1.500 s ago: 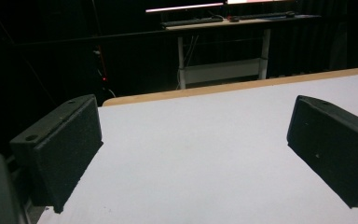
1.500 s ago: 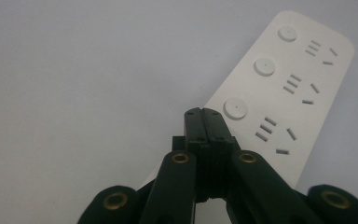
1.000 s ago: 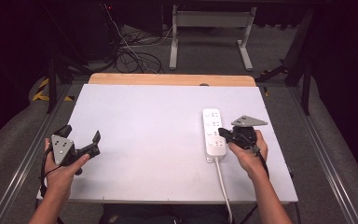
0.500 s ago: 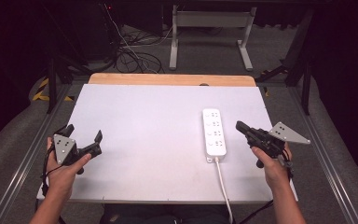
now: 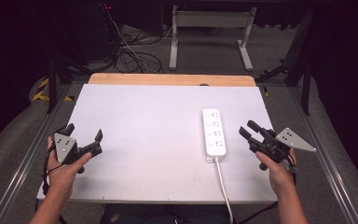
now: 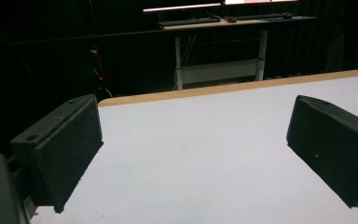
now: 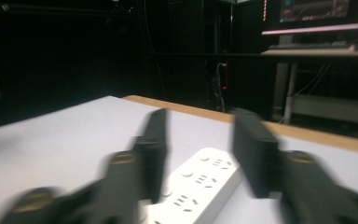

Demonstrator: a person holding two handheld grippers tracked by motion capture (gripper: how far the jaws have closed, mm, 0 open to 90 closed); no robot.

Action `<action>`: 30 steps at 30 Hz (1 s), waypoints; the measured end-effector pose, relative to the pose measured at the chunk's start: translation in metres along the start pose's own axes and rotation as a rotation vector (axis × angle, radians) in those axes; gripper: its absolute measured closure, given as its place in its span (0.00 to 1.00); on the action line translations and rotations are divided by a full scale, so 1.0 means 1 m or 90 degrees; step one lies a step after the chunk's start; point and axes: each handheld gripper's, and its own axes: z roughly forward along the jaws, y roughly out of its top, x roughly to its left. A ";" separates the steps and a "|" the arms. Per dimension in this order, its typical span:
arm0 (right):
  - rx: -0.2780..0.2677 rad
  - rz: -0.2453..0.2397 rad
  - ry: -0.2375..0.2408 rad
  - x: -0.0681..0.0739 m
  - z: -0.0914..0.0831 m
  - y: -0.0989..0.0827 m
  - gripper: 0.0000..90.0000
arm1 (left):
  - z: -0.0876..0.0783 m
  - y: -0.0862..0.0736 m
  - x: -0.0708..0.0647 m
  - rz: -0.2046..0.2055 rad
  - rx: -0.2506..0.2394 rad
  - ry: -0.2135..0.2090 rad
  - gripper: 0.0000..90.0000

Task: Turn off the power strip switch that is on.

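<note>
A white power strip (image 5: pixel 214 132) lies lengthwise on the right half of the white table (image 5: pixel 144 121), with its cable (image 5: pixel 223 186) running off the near edge. My right gripper (image 5: pixel 246 127) hovers just right of the strip, apart from it and pointing up-left. Its jaws have just been opening and nothing is between them. In the blurred right gripper view the strip (image 7: pixel 200 186) lies beyond the parted jaws of that gripper (image 7: pixel 203 140). My left gripper (image 5: pixel 85 131) rests open at the table's near left, and bare table shows between its jaws (image 6: pixel 196 144).
A wooden strip (image 5: pixel 168 79) borders the table's far edge. Beyond it, loose cables (image 5: pixel 130 56) lie on the dark floor beside a grey desk frame (image 5: pixel 209 42). Metal rails (image 5: pixel 326 158) run along both sides of the table.
My right gripper has moved right, off the power strip toward the table's right edge, and its jaws have gone from shut to parted. The left gripper has stayed where it was.
</note>
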 end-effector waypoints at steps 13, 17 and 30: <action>-0.006 -0.020 -0.017 -0.006 0.000 -0.001 0.05 | -0.002 0.000 0.001 0.000 -0.002 0.001 0.04; -0.006 -0.028 -0.020 -0.006 0.000 -0.001 0.05 | -0.001 0.000 0.001 0.004 0.000 0.003 0.04; -0.004 -0.026 -0.019 -0.006 -0.002 -0.001 0.06 | -0.004 0.000 0.000 0.005 0.000 0.006 0.04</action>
